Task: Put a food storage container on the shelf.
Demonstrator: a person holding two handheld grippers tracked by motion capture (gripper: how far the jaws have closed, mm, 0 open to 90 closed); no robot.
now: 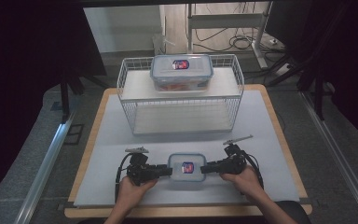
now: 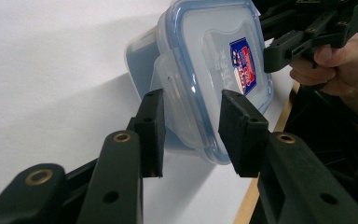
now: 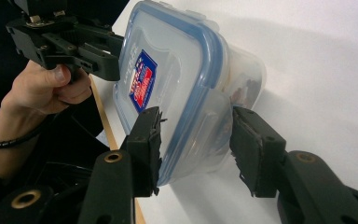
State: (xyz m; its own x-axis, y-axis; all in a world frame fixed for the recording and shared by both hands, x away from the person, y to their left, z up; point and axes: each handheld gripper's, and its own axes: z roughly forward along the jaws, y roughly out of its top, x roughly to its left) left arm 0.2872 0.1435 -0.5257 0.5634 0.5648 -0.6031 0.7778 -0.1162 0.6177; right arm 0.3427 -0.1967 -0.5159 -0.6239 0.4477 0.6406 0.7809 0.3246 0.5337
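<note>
Claws (image 2: pixel 191 135) (image 3: pixel 198 149) half-open, straddling container (image 1: pixel 187 170) end latches.

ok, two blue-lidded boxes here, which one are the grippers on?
The near box at the table's front edge, between the left gripper and right gripper. The other box sits on top of the wire basket at the back.

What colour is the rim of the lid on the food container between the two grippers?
Blue, around a clear lid; the right gripper view shows it best.
</note>
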